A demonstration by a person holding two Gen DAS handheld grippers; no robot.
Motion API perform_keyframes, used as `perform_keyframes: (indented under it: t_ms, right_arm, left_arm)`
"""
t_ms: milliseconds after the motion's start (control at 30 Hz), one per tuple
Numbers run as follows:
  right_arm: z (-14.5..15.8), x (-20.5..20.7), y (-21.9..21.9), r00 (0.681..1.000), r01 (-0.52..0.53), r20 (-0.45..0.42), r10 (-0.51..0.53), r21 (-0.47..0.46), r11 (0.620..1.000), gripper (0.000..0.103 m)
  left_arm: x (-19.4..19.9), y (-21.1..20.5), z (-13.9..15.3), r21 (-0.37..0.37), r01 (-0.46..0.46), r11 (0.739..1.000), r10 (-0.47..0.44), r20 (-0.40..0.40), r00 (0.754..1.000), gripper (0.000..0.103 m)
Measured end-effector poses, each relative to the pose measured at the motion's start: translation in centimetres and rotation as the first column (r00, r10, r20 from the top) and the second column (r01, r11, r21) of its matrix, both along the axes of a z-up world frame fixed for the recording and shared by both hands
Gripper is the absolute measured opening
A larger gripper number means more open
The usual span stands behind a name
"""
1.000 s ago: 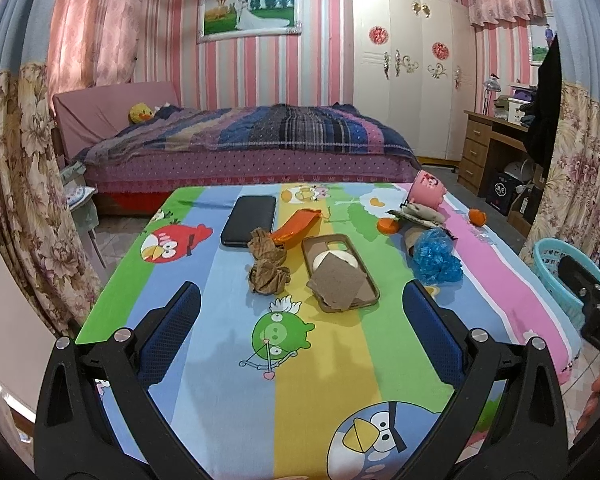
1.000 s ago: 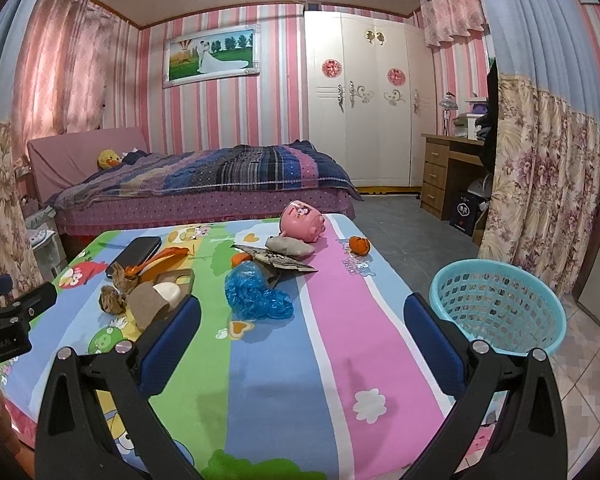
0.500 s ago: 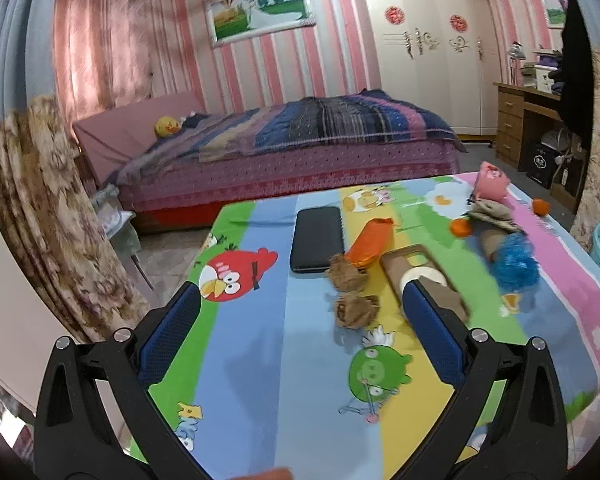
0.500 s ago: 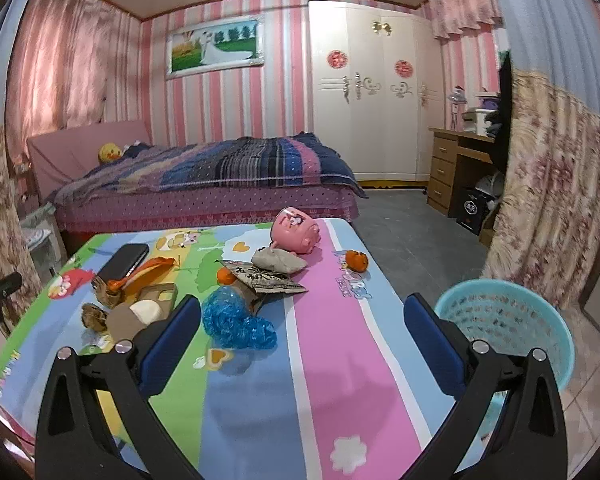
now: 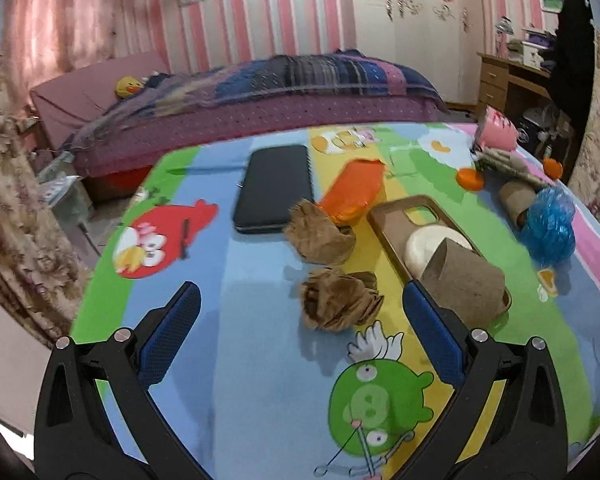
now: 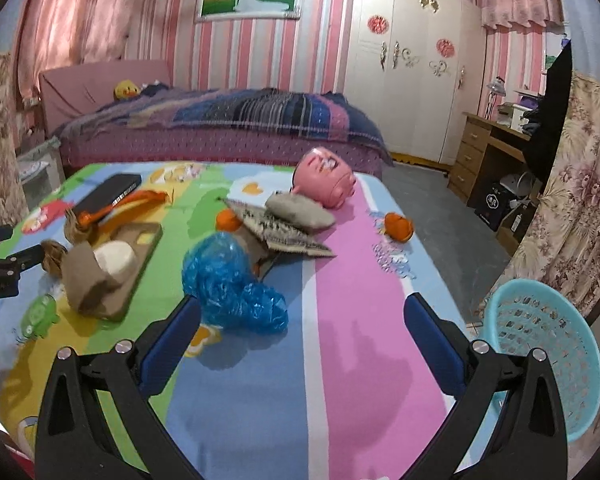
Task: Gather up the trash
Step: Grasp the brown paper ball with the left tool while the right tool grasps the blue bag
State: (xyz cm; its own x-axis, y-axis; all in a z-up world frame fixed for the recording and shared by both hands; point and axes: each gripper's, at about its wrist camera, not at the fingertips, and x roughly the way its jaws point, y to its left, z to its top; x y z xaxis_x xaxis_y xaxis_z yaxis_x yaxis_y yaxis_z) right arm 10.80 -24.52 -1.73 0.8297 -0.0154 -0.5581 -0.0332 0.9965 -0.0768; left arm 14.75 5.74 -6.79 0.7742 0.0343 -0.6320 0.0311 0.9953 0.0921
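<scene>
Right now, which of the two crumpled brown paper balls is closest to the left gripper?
The nearer paper ball, the one lying just ahead of the open left gripper, beside the brown phone case. The other paper ball sits farther back, touching the orange wrapper.

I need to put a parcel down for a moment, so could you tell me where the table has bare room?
The near end of the table is free, from the blue plastic bag to the near edge. So is the pink stripe beside the basket. The left strip by the black phone is bare. The middle is crowded: crumpled paper, phone case, cardboard.
</scene>
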Motion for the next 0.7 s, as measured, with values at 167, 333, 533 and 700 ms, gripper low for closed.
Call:
perform_keyframes:
  t_ms: [167,333,533,700]
  right_arm:
    - [-1.0,1.2,0.6,1.000,-0.015,-0.013,0.015,0.013,1.000,0.099]
    - [-1.6,2.6,1.8,0.998,-0.047,-0.029,0.048,0.007,0.999,0.099]
    - [-2.5,4.6,3.6,0.994,-0.094,-0.062,0.094,0.006,0.996,0.091]
    - [-3.4,5.8,4.4,0.977,-0.164,-0.134,0.166,0.029,0.986,0.046]
  left_arm:
    - [2.1,0.6,-1.8,-0.070,0.035,0.997,-0.041,-0.084,0.996,0.069]
    - [2.7,0.8,-2.2,-0.153,0.077,0.985,-0.095,-0.112,0.989,0.048]
    - [1.8,1.0,-1.4,-0.094,0.040,0.995,-0.048,-0.083,0.995,0.046]
    - [1.2,1.6,0.4,-0.090,-0.005,0.996,0.001,-0.047,0.999,0.046]
